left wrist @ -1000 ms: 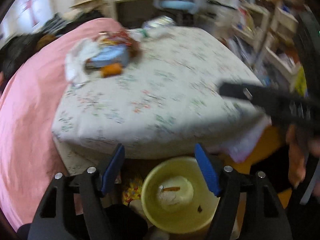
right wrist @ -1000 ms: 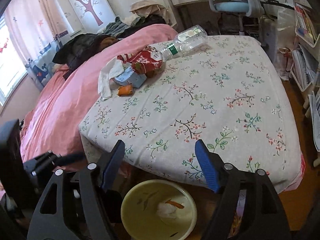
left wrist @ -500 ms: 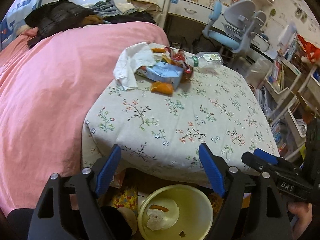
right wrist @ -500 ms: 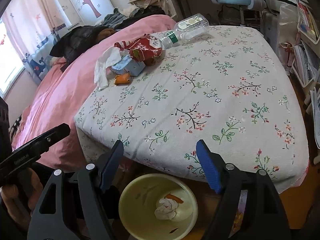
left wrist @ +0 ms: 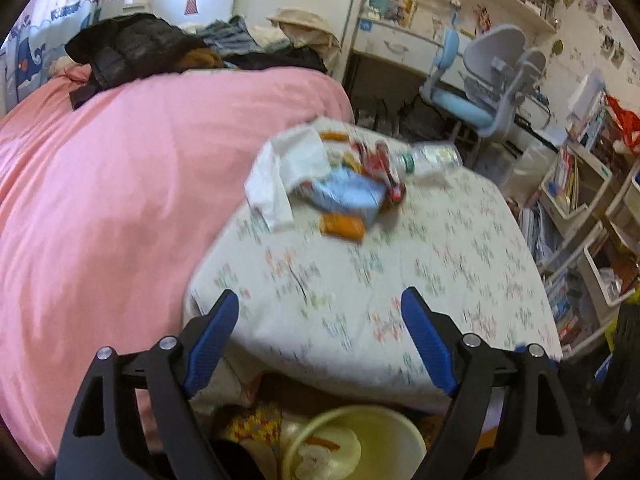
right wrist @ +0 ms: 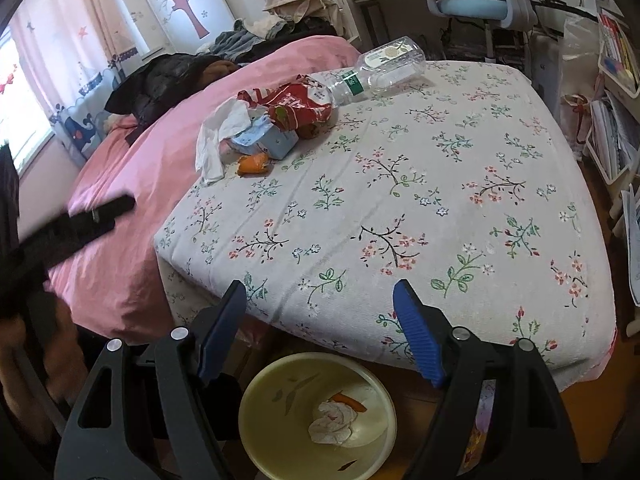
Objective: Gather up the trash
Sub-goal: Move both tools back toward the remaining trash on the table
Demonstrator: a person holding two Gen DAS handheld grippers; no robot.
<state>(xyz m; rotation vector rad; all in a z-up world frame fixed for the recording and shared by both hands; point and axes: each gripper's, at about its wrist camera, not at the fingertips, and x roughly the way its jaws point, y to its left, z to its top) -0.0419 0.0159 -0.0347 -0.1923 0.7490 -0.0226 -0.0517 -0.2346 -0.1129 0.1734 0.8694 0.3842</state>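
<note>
1. The trash pile (right wrist: 264,128) (white tissue, blue carton, red snack bag, orange wrapper, clear bottle (right wrist: 384,66)) lies at the far corner of the floral mattress (right wrist: 400,208), beside the pink duvet (left wrist: 112,200).
2. The yellow bin (right wrist: 318,414) sits on the floor below the near edge, already holding a tissue.
3. Your left gripper (left wrist: 320,344) and right gripper (right wrist: 320,332) are both spread wide and empty.
4. You seem between pickups; next, reach across to the pile and close on one piece.

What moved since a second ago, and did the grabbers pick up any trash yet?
Only the grabbers moved. The left gripper swung up from the yellow bin toward the trash pile; the right gripper edged closer to the bed. Both stayed open and empty. The trash and the bin's tissue stayed put.
</note>
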